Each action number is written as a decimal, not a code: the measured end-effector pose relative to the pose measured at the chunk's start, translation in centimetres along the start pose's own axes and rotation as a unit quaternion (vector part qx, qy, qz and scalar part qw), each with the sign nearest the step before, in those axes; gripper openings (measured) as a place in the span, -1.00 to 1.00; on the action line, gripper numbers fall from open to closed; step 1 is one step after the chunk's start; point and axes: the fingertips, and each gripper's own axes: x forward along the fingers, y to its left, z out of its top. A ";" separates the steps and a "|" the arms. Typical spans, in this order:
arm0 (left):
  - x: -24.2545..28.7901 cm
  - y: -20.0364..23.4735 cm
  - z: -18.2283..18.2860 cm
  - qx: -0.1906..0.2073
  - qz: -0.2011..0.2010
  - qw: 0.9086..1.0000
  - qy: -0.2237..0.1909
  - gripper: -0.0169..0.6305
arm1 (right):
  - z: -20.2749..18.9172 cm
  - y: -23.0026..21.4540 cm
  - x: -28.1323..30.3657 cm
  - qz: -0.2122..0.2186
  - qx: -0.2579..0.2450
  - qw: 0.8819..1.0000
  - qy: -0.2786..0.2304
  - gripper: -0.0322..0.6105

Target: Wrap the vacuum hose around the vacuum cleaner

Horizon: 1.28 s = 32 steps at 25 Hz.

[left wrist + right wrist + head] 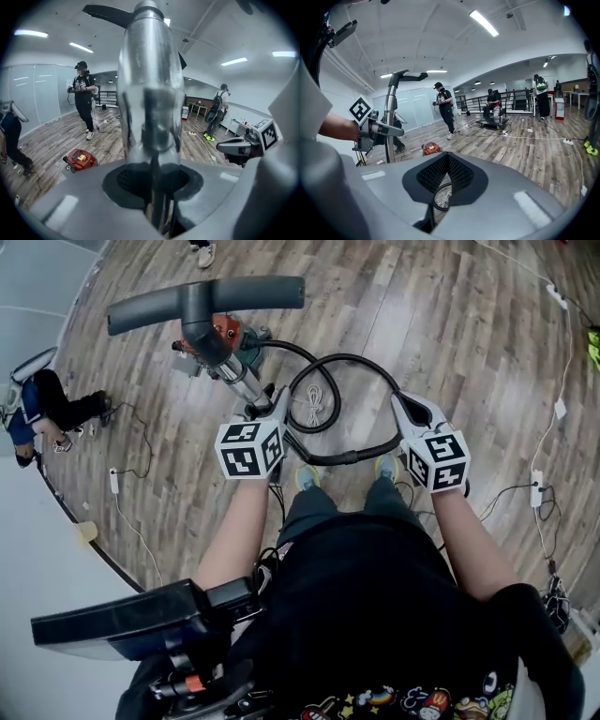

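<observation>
**Vacuum hose held in open loops on a workshop floor.** A person in a black shirt stands on a wood-plank floor [450, 324] with a hand-held gripper in each hand.

The left gripper [274, 401] has its fingers clamped on the vacuum's shiny metal tube [149, 93]. The tube stands upright just ahead of the person's feet and carries a wide dark crossbar [206, 301] at its top end.

The right gripper [401, 407] is level with the left and well apart from it. Its fingers are drawn in to a narrow slit on the thin black hose [375, 381].

Between the two grippers the hose runs in a broad loop, from the right fingers down and across toward the tube. A second arc curls away to the red canister [225, 334], which sits on the planks beyond the tube. A bundled white cord [314, 404] lies on the floor inside the loops.

Farther off, a white power strip [536, 488] and thin cables trail along the floor at the right. A crouching person [47, 404] is near the curved wall at the left. Across the room a standing person in black [445, 110] holds devices at chest height, in front of glass partitions [412, 108] under ceiling strip lights [485, 23].
</observation>
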 end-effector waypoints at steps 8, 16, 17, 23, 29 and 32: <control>-5.9 10.1 -2.4 0.019 -0.056 0.998 -0.015 -0.61 | 0.2 11.6 2.8 -0.066 0.009 0.998 -0.002 -0.82; -10.6 18.2 -4.2 0.085 -0.069 0.994 0.013 -0.62 | -1.5 20.8 5.0 -0.086 0.032 0.996 0.005 -0.82; -10.5 18.6 -4.1 0.091 -0.067 0.994 0.014 -0.61 | -1.7 21.2 5.4 -0.085 0.036 0.996 0.005 -0.82; -8.2 18.4 -3.6 0.109 -0.070 0.991 0.039 -0.61 | -2.3 20.3 7.8 -0.080 0.064 0.995 -0.002 -0.82; -4.4 18.0 -2.8 0.119 -0.066 0.988 0.070 -0.62 | -2.8 17.4 10.0 -0.075 0.090 0.993 -0.007 -0.82; -2.4 18.6 -2.3 0.137 -0.068 0.985 0.085 -0.62 | -3.3 16.0 11.3 -0.077 0.097 0.992 -0.004 -0.82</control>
